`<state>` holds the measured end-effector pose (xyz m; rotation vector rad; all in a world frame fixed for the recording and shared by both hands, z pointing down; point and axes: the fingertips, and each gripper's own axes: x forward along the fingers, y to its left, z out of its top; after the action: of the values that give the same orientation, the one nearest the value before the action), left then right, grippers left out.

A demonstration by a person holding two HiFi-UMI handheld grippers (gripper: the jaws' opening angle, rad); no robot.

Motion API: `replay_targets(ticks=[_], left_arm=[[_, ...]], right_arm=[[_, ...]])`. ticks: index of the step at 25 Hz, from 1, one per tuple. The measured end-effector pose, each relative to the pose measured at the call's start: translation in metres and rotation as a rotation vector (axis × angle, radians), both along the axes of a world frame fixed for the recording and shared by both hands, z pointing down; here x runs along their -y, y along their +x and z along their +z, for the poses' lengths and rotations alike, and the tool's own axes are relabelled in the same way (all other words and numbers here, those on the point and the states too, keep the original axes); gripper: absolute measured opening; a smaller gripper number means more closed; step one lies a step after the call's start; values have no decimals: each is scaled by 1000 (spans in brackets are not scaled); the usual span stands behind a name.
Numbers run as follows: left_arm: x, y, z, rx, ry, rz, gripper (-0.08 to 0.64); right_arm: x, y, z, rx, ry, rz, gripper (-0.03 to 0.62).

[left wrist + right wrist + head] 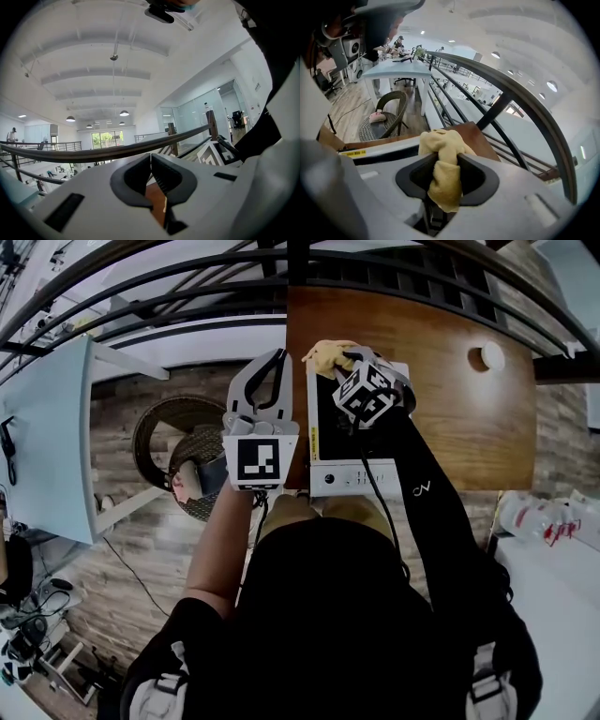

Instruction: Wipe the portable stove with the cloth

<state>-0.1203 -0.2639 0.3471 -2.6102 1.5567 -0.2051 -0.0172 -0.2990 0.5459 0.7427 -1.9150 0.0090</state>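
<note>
Head view first: the portable stove (323,442) sits at the near left end of the wooden table (450,409). Its long side runs away from the person and its control panel is at the near end. The right gripper (344,360) is at the stove's far left corner with the yellow cloth (326,352) bunched there, so pretty much the whole top lies nearer and to the right of it. I'd guess the wipe has to pull back toward the panel. The left gripper (275,367) hangs just left of the stove, around the table's left edge, pointing away from the person (close by, but not touching anything I can see). In the left gripper view its jaws (150,158) are pressed together with nothing between them, just a sliver of brown table behind. In the right gripper view, the gripper (446,161) is clamped on the cloth (440,140), which bulges out past the tips. The stove's pale edge (389,149) runs off to the left just below it. So the right hand is clearly the one in position.
</note>
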Motion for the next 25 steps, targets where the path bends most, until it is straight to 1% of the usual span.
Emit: replay_targets(ticks=[3,12,18,20,25], left_arm=[[1,13,-2,3,1,14,12],[-1,66,-2,-9,-2,60,12],[-6,91,1,-4,-5,82,12],[-9,97,1,-2,-5,86,12],[-15,106,-5,1,1,84,12]], right_arm=[[3,30,-1,-34,9,35,124],[-1,137,-1,-84,18,170,124],[-7,204,5,-130,26,315,124],[-13,210,6,-119,16,331,124],[-28,199,5,-84,-6,290,124]])
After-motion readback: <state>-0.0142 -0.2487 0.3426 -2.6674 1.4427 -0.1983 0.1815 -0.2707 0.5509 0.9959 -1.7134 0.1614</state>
